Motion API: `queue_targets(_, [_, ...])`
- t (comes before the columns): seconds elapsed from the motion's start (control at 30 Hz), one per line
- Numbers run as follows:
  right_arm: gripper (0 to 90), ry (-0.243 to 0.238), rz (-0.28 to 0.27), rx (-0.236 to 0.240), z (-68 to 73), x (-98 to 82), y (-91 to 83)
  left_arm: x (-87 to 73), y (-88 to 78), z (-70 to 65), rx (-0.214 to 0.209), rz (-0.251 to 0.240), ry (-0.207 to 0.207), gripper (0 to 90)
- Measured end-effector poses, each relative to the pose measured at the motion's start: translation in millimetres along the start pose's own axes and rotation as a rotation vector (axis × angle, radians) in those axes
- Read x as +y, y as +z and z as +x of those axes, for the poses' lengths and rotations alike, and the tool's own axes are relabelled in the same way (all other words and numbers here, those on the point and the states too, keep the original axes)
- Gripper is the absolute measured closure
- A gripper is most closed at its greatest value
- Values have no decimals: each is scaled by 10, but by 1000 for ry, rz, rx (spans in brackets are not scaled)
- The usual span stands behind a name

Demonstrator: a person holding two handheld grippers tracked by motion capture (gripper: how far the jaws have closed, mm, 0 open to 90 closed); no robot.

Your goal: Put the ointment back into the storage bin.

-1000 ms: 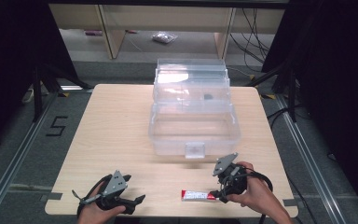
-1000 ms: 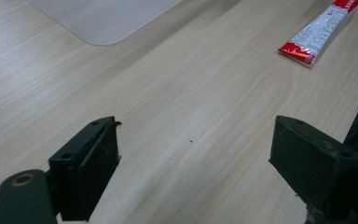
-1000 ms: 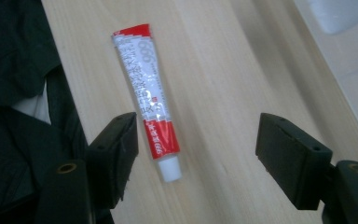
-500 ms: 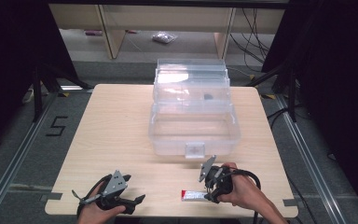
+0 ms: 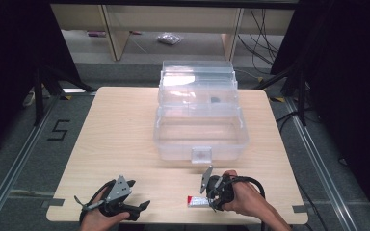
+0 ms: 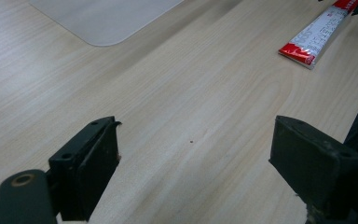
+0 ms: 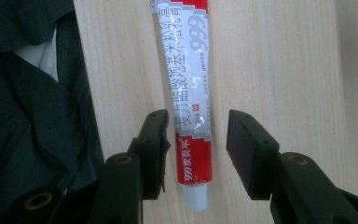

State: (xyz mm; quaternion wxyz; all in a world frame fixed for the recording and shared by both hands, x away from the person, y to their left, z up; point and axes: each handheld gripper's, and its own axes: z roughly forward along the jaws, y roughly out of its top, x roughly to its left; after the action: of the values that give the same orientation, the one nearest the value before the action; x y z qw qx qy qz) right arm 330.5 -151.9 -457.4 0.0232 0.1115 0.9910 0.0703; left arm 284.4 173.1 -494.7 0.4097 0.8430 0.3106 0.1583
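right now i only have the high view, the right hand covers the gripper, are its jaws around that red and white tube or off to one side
Observer: Around it. In the right gripper view the tube lies flat on the table between the two jaws, which stand open with a gap on each side.
Operator: which end is nearest the gripper
Observer: The white cap end; the jaws flank the red band just above the cap.
Operator: and the left gripper
Observer: The left gripper is open over bare wood with nothing between its jaws; the tube lies well off from it.
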Motion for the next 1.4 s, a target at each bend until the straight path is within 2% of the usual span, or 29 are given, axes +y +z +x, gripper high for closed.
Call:
queue_targets(0.03, [590, -35, -7, 5, -23, 11, 16, -1, 0, -1, 0, -2, -3, 149])
queue_targets(0.07, [592, 0, -2, 5, -4, 10, 17, -1, 1, -4, -2, -6, -8, 149])
queue_targets(0.1, [598, -48, -10, 7, -37, 14, 42, -1, 1, -4, -2, -6, -8, 150])
queue_targets(0.17, [605, -26, 11, 12, -10, 34, 46, -1, 2, -1, -3, -8, -7, 150])
queue_targets(0.23, [607, -44, 13, 9, -19, 46, 65, -1, -2, -7, -12, -13, -11, 149])
queue_targets(0.3, [614, -5, 33, 22, -3, 50, 69, -2, 0, -3, -5, -14, -11, 149])
queue_targets(0.37, [621, -16, 39, 11, 0, 53, 84, -3, 3, -3, -5, -14, -12, 149])
queue_targets(0.47, [627, -39, 49, 13, -12, 59, 90, -3, 4, -3, -5, -14, -11, 149])
queue_targets(0.5, [639, -106, 37, 11, -50, 66, 118, -2, 3, -3, -4, -14, -11, 149])
queue_targets(0.53, [639, -106, 37, 11, -50, 66, 118, -2, 3, -3, -4, -14, -11, 150])
queue_targets(0.57, [642, -44, 61, 15, -8, 71, 108, -2, 3, -6, -7, -16, -14, 150])
queue_targets(0.63, [653, -71, 59, 14, -18, 79, 133, -2, 1, -5, -5, -16, -11, 149])
queue_targets(0.67, [654, -58, 72, 15, -9, 82, 134, -2, 1, -5, -5, -16, -11, 150])
queue_targets(0.7, [656, -85, 61, 16, -27, 80, 150, -2, 3, -10, -10, -18, -17, 150])
queue_targets(0.77, [658, -55, 84, 25, -5, 94, 142, -2, 2, -9, -11, -17, -15, 149])
queue_targets(0.83, [667, -101, 75, 21, -29, 110, 163, -1, 3, -3, -4, -15, -11, 150])
queue_targets(0.87, [678, -54, 95, 27, -5, 114, 161, -1, 3, -4, -5, -15, -11, 149])
queue_targets(0.9, [687, -88, 77, 23, -28, 121, 175, -1, 2, -4, -5, -16, -11, 149])
queue_targets(0.97, [702, -102, 78, 30, -38, 135, 193, -2, 2, -3, -6, -18, -10, 150])
queue_targets(1.0, [705, -63, 103, 35, -18, 135, 185, -2, 2, -3, -6, -18, -10, 149])
queue_targets(1.03, [705, -63, 103, 35, -18, 135, 185, -2, 1, -3, -6, -18, -11, 149])
queue_targets(1.07, [706, -96, 93, 22, -33, 133, 197, 0, -4, 3, -6, -8, -4, 149])
queue_targets(1.13, [706, -91, 95, 22, -31, 133, 195, -3, 2, -4, -7, -19, -12, 150])
queue_targets(1.17, [706, -59, 109, 32, -14, 139, 181, -3, 2, -3, -5, -17, -10, 150])
queue_targets(1.27, [707, -76, 113, 32, -13, 137, 162, -2, 3, -10, -11, -20, -14, 150])
queue_targets(1.3, [707, -108, 79, 22, -26, 138, 150, -2, 3, -1, -4, -16, -9, 150])
queue_targets(1.33, [707, -108, 79, 22, -26, 138, 150, -2, 3, -1, -4, -16, -9, 149])
queue_targets(1.37, [708, -71, 97, 29, -10, 133, 115, -2, 4, -9, -11, -21, -16, 150])
queue_targets(1.4, [707, -102, 100, 30, -30, 139, 107, -2, 2, -9, -12, -20, -14, 149])
